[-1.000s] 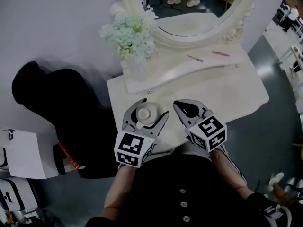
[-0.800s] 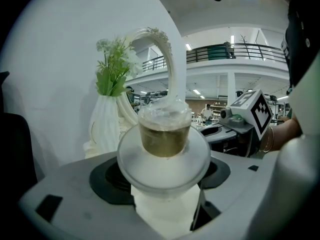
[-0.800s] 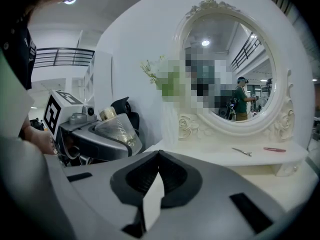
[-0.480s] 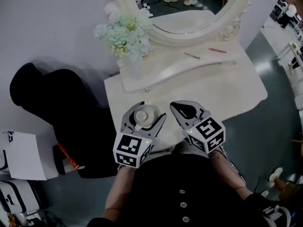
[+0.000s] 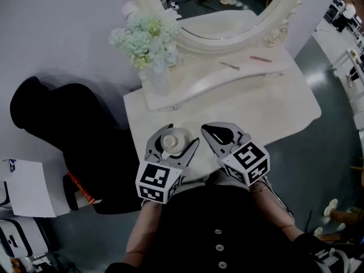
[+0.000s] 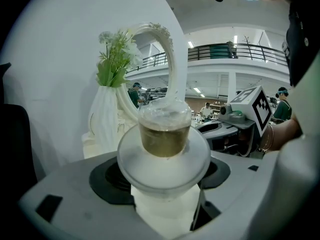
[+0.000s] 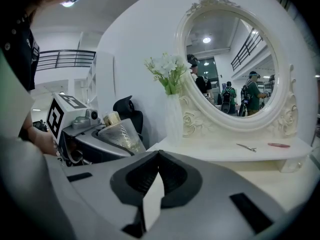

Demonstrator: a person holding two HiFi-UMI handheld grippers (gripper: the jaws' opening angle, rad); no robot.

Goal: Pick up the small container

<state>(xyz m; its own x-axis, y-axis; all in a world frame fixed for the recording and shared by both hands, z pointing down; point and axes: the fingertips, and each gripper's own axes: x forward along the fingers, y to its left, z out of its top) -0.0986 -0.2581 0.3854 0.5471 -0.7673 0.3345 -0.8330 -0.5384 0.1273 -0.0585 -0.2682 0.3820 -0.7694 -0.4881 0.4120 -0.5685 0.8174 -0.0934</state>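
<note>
While I am standing at the white table [image 5: 273, 104], my left claw [image 5: 177, 134] is gripping the jar [image 5: 173, 139], with both jaws pressing against its sides. The jar is sitting between them over the table's near edge, just beside my body. In the left gripper view it is showing a wide frosted shoulder, a gold neck and a clear cap on top. In the right gripper view it is leaning a little in that claw. I cannot tell whether its base is touching the table.

My right claw [image 5: 223, 134] is hanging just beside the left one, empty, its jaws closed together. It is pointing toward the mirror [image 5: 227, 4].

Farther back, a vase [image 5: 158, 81] of pale flowers [image 5: 147, 36] is standing on the raised shelf at the mirror's left. A small metal tool [image 5: 230, 66] and a pink stick [image 5: 261, 59] are lying on that shelf to the right, well apart from both claws.
</note>
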